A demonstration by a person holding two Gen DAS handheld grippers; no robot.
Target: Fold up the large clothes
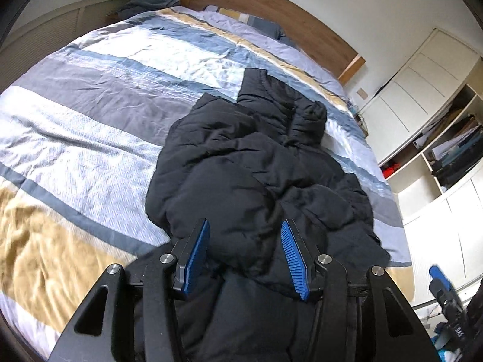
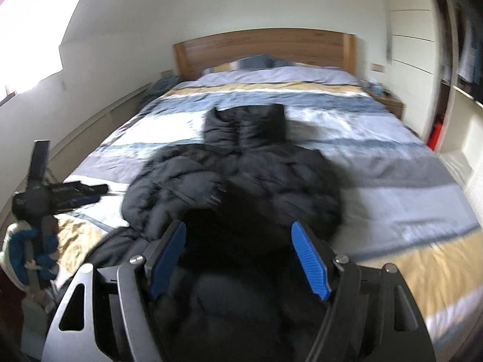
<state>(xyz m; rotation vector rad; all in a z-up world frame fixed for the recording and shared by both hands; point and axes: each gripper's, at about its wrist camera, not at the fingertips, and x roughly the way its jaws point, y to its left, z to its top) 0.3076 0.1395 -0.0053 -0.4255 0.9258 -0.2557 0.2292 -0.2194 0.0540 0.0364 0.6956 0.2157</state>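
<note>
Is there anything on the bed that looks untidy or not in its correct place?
Yes. The black puffer jacket lies crumpled in a heap on the striped duvet, bunched up with deep wrinkles rather than spread flat. Otherwise the bedding looks smooth and nothing appears spilled or damaged.

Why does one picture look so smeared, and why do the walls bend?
The right wrist view is motion-blurred: the black jacket and the wardrobe edge streak, and the window at its upper left glares white. The left wrist view is sharper. Both are fisheye, so the headboard and the bed curve.
</note>
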